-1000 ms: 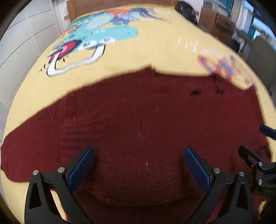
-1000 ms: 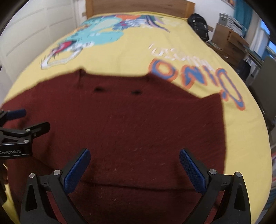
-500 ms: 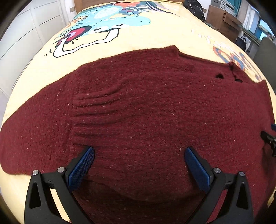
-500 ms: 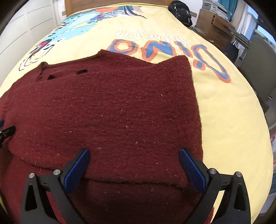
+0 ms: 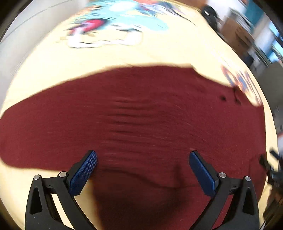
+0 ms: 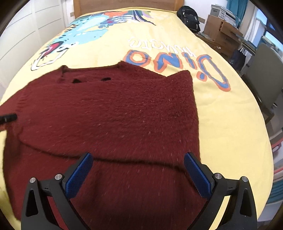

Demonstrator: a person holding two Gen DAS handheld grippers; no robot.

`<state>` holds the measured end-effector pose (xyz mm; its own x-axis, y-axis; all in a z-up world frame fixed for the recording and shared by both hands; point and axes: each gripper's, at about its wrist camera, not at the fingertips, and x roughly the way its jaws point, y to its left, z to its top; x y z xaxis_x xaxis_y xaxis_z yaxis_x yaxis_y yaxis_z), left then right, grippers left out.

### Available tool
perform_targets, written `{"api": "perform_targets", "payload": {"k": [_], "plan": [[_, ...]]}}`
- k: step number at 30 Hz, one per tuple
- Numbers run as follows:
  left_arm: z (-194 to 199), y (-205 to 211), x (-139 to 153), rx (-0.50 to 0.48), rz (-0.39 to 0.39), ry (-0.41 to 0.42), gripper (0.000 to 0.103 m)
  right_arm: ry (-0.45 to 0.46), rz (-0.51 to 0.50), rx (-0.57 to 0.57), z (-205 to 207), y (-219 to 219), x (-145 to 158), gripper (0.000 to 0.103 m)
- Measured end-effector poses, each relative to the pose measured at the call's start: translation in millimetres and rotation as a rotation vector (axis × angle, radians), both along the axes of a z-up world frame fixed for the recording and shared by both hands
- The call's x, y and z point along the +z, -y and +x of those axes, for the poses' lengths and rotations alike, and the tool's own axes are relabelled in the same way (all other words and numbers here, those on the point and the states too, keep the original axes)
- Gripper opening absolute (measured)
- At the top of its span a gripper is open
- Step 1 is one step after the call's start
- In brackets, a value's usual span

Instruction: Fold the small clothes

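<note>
A dark red knitted sweater [image 6: 113,113] lies spread on the yellow bed cover [image 6: 230,123], with a fold line across its near part. It fills most of the left wrist view [image 5: 141,120], which is blurred. My left gripper [image 5: 143,160] is open and empty above the sweater's near left part. My right gripper [image 6: 138,161] is open and empty above the fold line at the sweater's near right. The left gripper's tip [image 6: 8,118] shows at the left edge of the right wrist view.
The yellow cover carries a dinosaur print [image 6: 83,33] and "Dino" lettering [image 6: 176,60]. A wooden headboard [image 6: 127,3] stands at the far end. A black backpack [image 6: 189,16], cardboard boxes [image 6: 221,30] and a grey chair [image 6: 265,70] stand to the right of the bed.
Both grippers stay open and empty. The left view has swung and blurred, showing more of the left sleeve. The right view has pulled back a little from the sweater.
</note>
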<state>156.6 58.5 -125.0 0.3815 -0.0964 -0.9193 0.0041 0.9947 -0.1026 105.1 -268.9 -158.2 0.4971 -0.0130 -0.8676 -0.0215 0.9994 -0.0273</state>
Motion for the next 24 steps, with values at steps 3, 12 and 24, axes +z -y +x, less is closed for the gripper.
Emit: {"api": "perform_targets", "payload": {"k": [3,12,24], "plan": [[-11,-53,17,0.122,0.002,0.028,0.102,0.007,0.023,-0.026,-13,6,10,0.103],[-52,-201,31,0.496,0.024,0.015,0.102,0.008,0.063,-0.137,-52,36,23,0.103],[-38,-329,-38,0.852,-0.186,-0.108,0.102,-0.046,0.034,-0.191,-53,55,11,0.103]]}}
